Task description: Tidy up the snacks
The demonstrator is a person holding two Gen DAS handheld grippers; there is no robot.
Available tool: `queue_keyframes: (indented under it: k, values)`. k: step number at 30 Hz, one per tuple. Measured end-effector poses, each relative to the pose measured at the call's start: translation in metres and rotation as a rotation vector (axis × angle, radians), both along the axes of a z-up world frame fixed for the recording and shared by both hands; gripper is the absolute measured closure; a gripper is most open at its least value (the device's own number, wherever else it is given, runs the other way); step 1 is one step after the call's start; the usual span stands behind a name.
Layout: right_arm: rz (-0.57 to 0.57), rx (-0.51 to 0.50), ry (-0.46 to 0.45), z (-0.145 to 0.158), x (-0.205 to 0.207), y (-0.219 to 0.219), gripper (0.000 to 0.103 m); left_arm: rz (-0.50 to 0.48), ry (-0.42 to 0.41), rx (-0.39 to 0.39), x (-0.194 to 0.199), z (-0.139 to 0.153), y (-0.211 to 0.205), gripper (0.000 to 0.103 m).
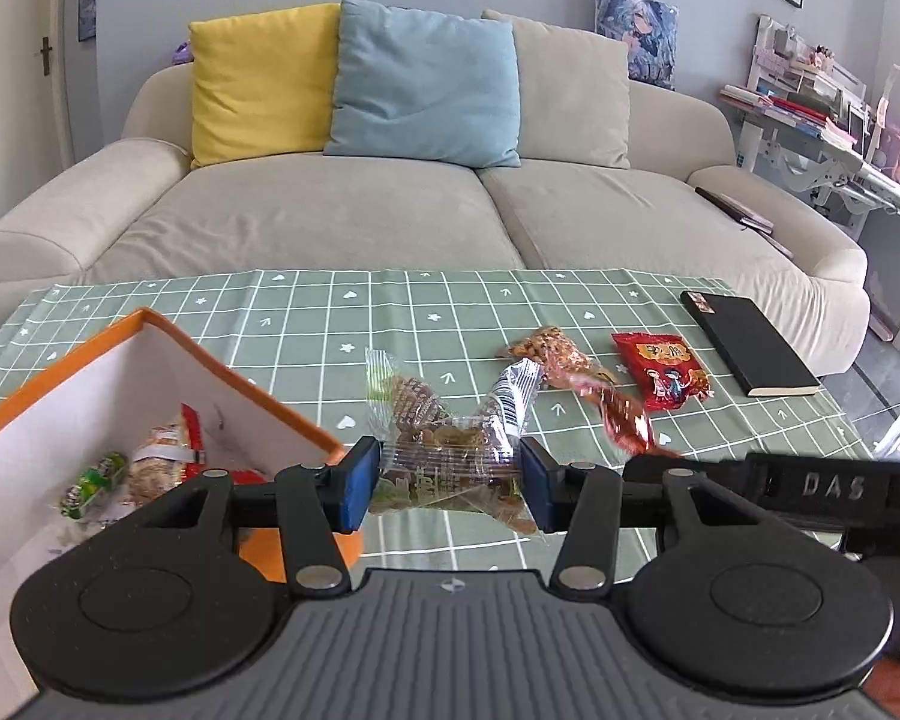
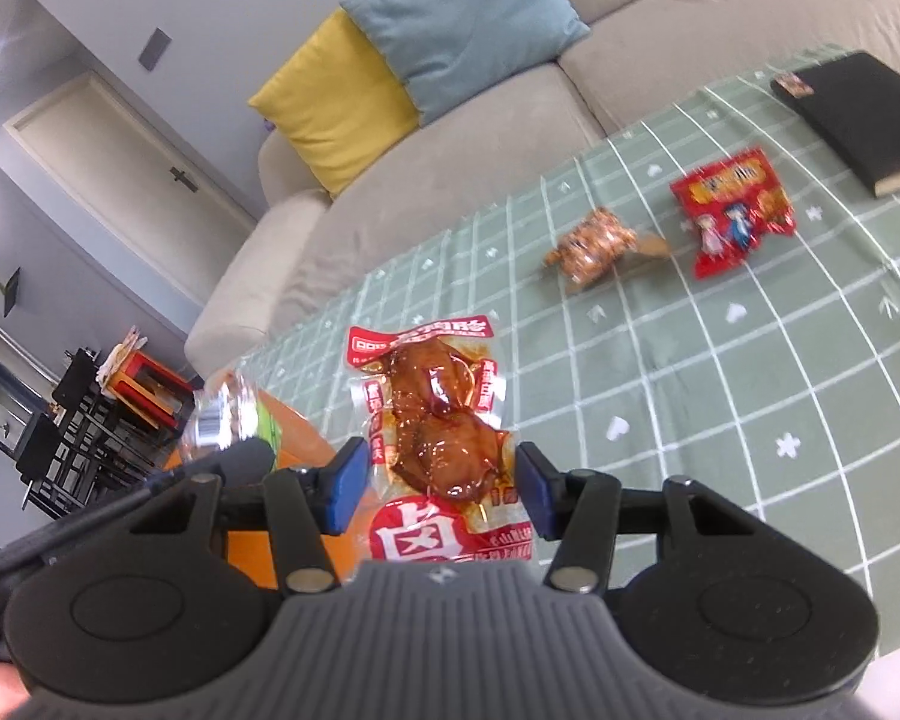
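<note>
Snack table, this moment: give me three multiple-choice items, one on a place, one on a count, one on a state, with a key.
1. Where does the black book lie?
A. inside the orange-rimmed box
B. on the green checked tablecloth, right of the red snack bag
C. on the sofa seat

2. How many snack packs lie loose on the cloth?
A. two
B. four
C. none

3. What is the right claw doing?
A. standing open and empty
B. gripping a clear pack of glazed meat
C. gripping the book

Key: 1 B, it lies on the tablecloth beside the red snack bag. 2 A, only that bag and the peanut pack. 3 B, the meat pack sits between its pads.
</note>
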State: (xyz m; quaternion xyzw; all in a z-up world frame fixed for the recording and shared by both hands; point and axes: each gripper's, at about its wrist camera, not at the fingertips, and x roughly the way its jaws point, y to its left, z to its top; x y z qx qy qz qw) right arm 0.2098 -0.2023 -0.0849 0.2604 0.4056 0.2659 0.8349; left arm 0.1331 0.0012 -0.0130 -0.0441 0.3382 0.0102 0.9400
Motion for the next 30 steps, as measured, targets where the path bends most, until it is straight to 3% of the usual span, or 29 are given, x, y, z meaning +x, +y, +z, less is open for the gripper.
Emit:
queue_keyframes:
  k: [6,12,19,30]
  values:
    - [0.077,-0.01,-0.068,0.033,-0.001,0.03,0.052,0.023,0.023,-0.009,-0.007,0.012,0.03,0.047]
    - [0.221,-0.071,-0.113,0.063,0.003,0.087,0.052,0.035,0.077,-0.018,-0.014,0.018,0.075,0.047]
    - [0.379,-0.141,-0.159,0.087,0.002,0.155,0.052,0.053,0.157,0.04,-0.022,0.018,0.129,0.047]
    - [0.65,-0.347,-0.114,0.077,-0.006,0.254,0.051,-0.13,0.468,0.207,-0.018,-0.011,0.171,0.046]
